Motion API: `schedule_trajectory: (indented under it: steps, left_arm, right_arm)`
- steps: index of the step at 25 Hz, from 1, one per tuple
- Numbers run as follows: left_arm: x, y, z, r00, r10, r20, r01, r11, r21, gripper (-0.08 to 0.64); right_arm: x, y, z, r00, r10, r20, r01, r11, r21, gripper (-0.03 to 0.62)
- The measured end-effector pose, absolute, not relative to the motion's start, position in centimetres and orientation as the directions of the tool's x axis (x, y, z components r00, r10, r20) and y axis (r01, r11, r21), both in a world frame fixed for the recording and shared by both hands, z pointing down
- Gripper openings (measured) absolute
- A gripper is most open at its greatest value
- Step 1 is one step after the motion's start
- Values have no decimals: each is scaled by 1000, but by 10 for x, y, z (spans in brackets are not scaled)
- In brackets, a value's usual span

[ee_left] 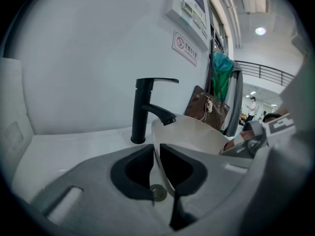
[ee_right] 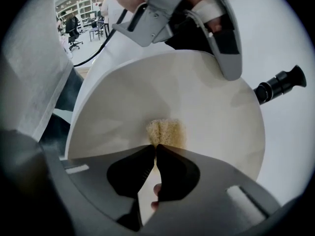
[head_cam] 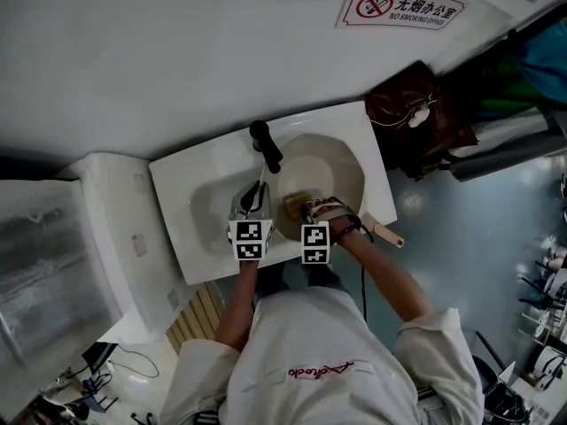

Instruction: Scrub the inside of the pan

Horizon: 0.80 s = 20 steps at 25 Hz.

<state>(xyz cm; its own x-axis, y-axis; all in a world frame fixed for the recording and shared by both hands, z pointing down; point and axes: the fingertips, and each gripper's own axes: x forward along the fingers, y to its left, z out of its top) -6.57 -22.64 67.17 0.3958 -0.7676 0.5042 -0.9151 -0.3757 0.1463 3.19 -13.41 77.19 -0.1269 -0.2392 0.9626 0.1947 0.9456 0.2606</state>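
The pan (head_cam: 326, 177), tilted in the sink (head_cam: 202, 204) at 4 o'clock of the faucet (head_cam: 266, 146), is pinched by its rim in the jaws of the left gripper (ee_left: 157, 155), while a sponge (ee_right: 166, 132), clamped in the jaws of the right gripper (ee_right: 155, 152), is pressed on its inside, so scrubbing is judged under way and not shown finished.

Office washroom — sink (head_cam: 180, 200), no-smoking sign (head_cam: 403, 7)

the person wears a white coat (head_cam: 328, 361) with red script on the back and sleeves ending near the elbows, and the left gripper (ee_left: 156, 156) and right gripper (ee_right: 154, 150) are grey with black jaw pads, each carrying a cube (head_cam: 251, 238) of black-and-white square markers.
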Motion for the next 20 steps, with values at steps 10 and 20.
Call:
schedule_trajectory:
  steps: [10, 20]
  left_arm:
    - [-65, -226, 673, 398, -765, 506, -914, -378, 147, 41]
    - [-66, -224, 678, 400, -761, 511, -913, -382, 145, 41]
  right_arm:
    - [8, -214, 753, -155, -342, 927, 57, 933, 354, 25]
    - [-3, -233, 761, -127, -363, 923, 57, 926, 372, 25]
